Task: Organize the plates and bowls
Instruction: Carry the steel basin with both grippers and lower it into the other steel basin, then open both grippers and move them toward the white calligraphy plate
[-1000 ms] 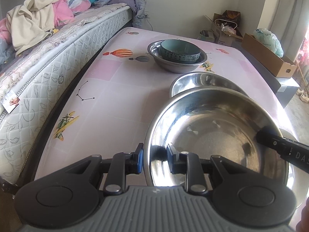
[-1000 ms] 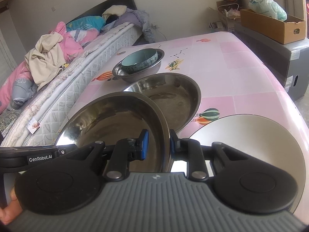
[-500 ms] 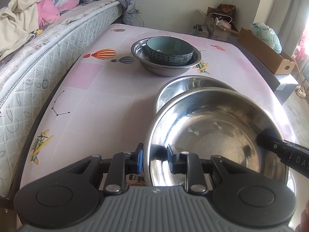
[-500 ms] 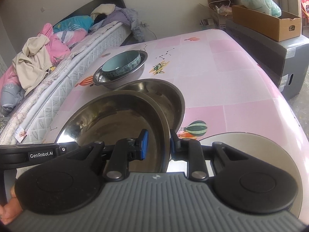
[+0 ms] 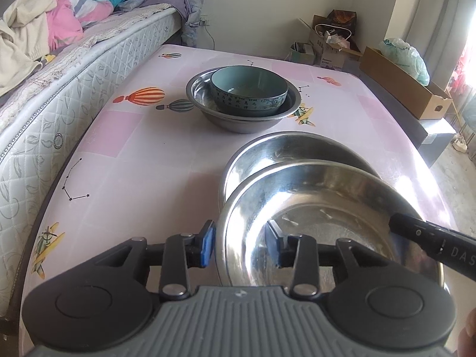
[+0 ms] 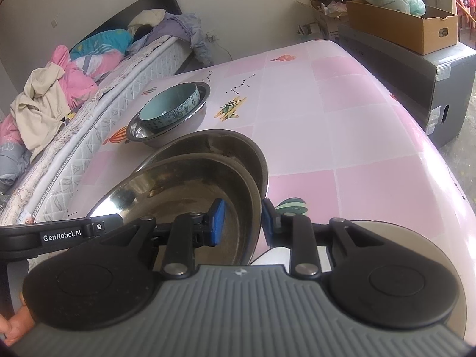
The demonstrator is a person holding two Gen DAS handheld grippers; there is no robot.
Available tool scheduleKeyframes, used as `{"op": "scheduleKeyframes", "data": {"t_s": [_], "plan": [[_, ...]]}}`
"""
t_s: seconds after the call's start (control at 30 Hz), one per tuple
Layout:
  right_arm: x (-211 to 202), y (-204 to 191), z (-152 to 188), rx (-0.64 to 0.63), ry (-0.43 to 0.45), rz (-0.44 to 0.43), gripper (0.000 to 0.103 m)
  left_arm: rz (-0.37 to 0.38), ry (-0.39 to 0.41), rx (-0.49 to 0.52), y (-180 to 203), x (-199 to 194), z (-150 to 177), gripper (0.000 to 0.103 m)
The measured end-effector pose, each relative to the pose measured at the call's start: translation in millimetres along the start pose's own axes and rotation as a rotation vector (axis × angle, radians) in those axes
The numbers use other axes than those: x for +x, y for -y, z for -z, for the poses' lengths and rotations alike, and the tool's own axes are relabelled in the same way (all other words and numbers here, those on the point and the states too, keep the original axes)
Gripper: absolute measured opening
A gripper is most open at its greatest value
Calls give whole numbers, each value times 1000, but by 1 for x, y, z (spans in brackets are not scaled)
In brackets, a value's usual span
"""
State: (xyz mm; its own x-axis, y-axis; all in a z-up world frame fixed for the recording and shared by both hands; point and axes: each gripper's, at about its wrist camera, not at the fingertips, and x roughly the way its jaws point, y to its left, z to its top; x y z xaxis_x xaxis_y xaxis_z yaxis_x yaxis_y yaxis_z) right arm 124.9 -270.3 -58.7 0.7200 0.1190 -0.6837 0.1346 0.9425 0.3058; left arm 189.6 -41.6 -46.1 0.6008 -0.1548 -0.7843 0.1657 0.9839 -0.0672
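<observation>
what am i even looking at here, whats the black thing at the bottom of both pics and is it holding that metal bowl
There is no robot. A person holds a two-finger tool in each hand, and each tool has a wide-angle camera looking along its fingers. One picture is from the left gripper, the other from the right gripper; the black thing is the tool itself. On the pink table a top basin rests in a second basin. Farther off, a teal bowl sits inside a third basin. A flat steel plate lies nearest. Both tools' jaws straddle the top basin's rim but have just been opening, so neither pinches it.
</observation>
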Motion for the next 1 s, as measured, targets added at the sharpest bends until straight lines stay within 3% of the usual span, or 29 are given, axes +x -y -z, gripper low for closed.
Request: {"op": "scheduleKeyframes", "data": {"t_s": [0.13, 0.6, 1.0], "plan": [[-2, 3, -1, 14, 10, 8, 39, -12, 24, 7, 0, -6, 0, 48], [-34, 12, 6, 24, 57, 25, 44, -9, 22, -6, 2, -27, 20, 53], [-102, 75, 37, 102, 113, 136, 46, 102, -52, 22, 40, -42, 64, 59]]}}
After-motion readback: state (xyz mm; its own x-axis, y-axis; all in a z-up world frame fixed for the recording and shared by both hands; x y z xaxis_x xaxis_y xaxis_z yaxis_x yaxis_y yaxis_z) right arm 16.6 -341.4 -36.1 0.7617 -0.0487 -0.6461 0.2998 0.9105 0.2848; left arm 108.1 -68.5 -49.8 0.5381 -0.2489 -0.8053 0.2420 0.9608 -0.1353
